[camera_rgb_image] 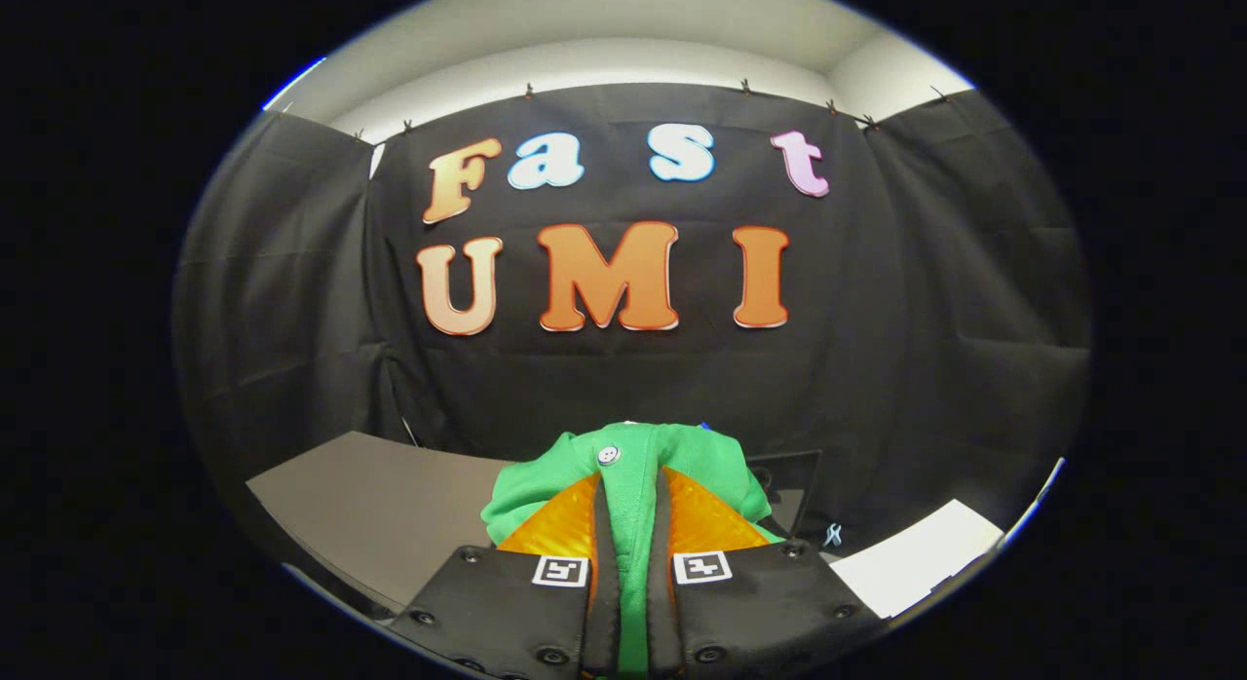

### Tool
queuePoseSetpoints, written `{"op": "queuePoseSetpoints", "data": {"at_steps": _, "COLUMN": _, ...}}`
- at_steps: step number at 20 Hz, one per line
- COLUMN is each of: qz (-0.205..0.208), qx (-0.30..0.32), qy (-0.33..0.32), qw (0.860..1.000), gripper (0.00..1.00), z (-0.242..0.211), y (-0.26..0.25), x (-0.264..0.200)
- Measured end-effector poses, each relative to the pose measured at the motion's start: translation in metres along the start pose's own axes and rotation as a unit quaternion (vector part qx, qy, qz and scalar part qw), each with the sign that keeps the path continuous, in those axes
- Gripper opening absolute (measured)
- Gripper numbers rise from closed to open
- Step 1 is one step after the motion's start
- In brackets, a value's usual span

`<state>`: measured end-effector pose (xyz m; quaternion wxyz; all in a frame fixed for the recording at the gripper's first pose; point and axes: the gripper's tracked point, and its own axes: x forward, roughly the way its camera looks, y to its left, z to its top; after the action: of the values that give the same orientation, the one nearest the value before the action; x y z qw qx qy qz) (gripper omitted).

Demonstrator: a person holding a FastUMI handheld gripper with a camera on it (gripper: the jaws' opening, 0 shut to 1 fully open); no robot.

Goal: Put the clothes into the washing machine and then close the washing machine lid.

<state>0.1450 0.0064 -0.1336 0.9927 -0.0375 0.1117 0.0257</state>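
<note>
**Green garment pinched between the fingers**

The green garment point(633, 475) is a soft, fine-textured knit, bunched into a rounded mound with a folded placket down its middle and a small pale round button point(609, 455) near the top. It sits directly between the fingers and bulges out beyond their tips, toward twelve o'clock.

The gripper point(631, 505) has orange, glossy, faceted pads point(560, 529) on black, matte finger bodies studded with round screws. The fingers are drawn close together, both pressing on a narrow strip of the green cloth that runs down between them.

Each finger carries a small white square tag with a black block pattern point(560, 570); no readable words appear on them.

At ten o'clock from the garment lies a flat, smooth grey slab point(370, 505). At four o'clock lies a flat white sheet point(916, 553).
</note>
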Motion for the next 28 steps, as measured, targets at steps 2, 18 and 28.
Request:
{"op": "queuePoseSetpoints", "data": {"at_steps": 2, "qz": 0.001, "qx": 0.006, "qy": 0.029, "qw": 1.0, "gripper": 0.19, "z": -0.032, "y": -0.016, "x": 0.015}}
{"op": "queuePoseSetpoints", "data": {"at_steps": 18, "qz": 0.064, "qx": 0.059, "qy": 0.31, "qw": 0.947, "gripper": 0.19, "z": -0.3, "y": -0.083, "x": 0.135}}
{"op": "queuePoseSetpoints", "data": {"at_steps": 28, "qz": 0.043, "qx": 0.061, "qy": 0.466, "qw": 0.882, "gripper": 0.19, "z": -0.414, "y": -0.081, "x": 0.185}}
